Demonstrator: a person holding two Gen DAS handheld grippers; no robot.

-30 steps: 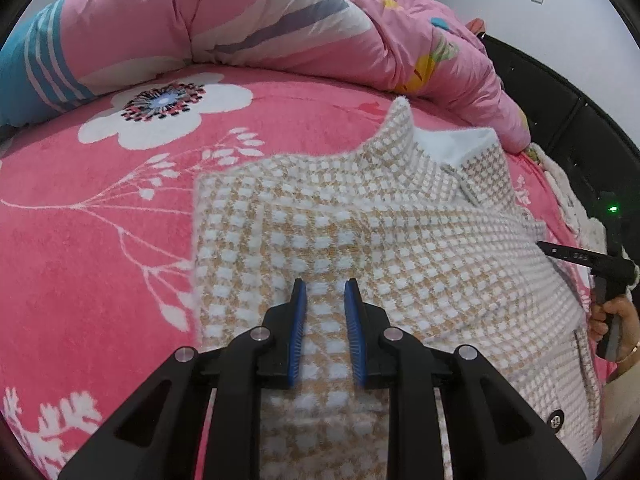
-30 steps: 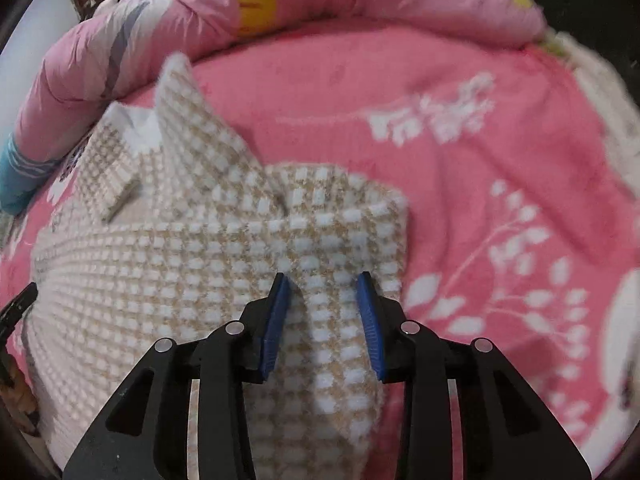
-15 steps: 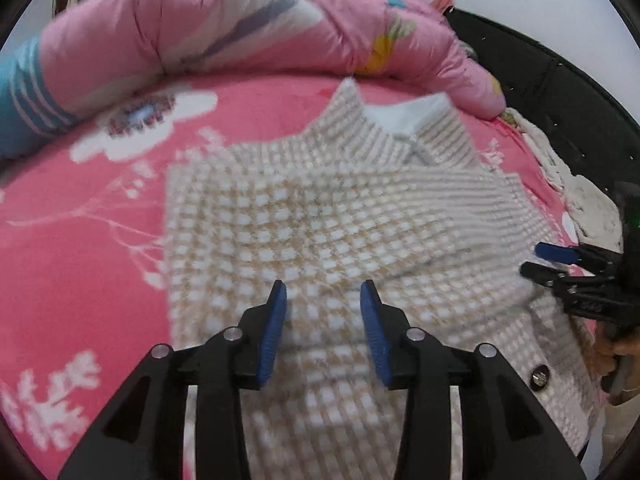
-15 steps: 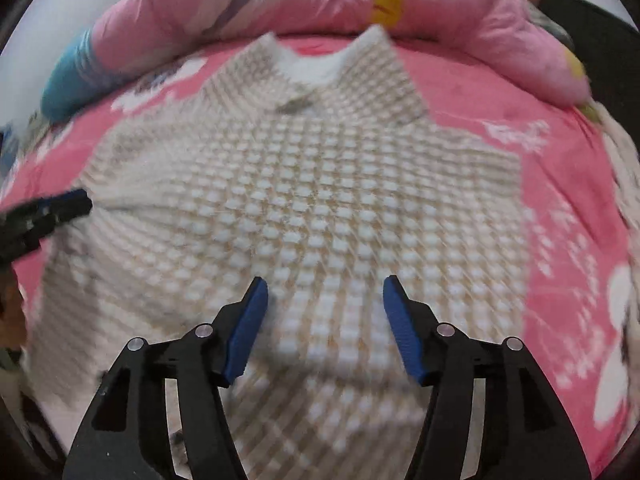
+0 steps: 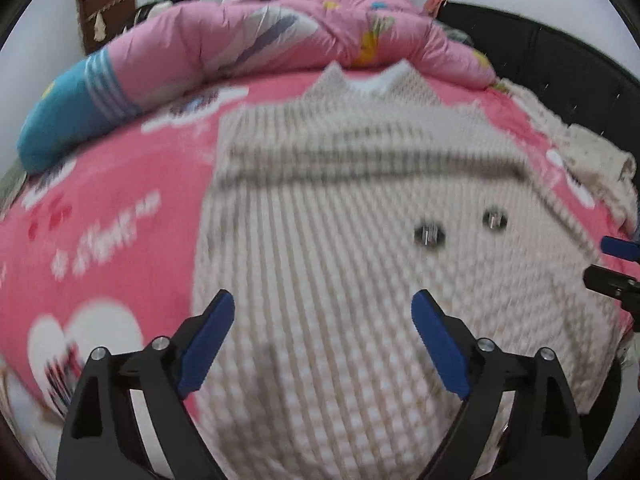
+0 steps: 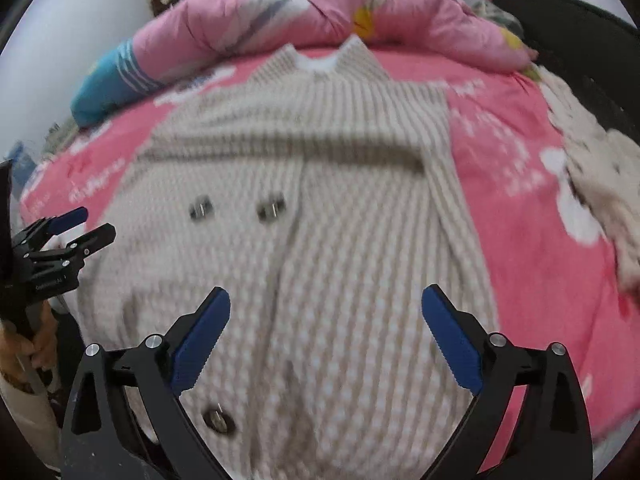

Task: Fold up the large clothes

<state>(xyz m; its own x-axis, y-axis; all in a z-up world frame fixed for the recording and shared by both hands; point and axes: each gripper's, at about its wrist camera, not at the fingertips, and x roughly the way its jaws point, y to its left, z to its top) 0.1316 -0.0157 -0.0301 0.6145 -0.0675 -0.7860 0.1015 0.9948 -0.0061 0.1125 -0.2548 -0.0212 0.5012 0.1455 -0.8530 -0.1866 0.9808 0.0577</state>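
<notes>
A beige and white checked jacket (image 5: pixel 340 248) lies flat on the pink bed, collar toward the far side, both sleeves folded across its chest. It also shows in the right wrist view (image 6: pixel 320 220), with dark round buttons (image 6: pixel 271 211) on the front. My left gripper (image 5: pixel 323 328) is wide open and empty above the jacket's lower left part. My right gripper (image 6: pixel 326 320) is wide open and empty above the lower right part. Each gripper shows at the edge of the other's view. Both views are blurred.
A pink floral bedsheet (image 5: pixel 100 216) covers the bed. A rolled pink quilt (image 5: pixel 280 40) with a blue end lies along the far side. A cream knitted item (image 6: pixel 592 168) lies at the right edge, beside a black headboard (image 5: pixel 560 72).
Both grippers let go of the folded sleeves, opened wide, and pulled back toward the jacket's hem. The sleeves now lie across the chest.
</notes>
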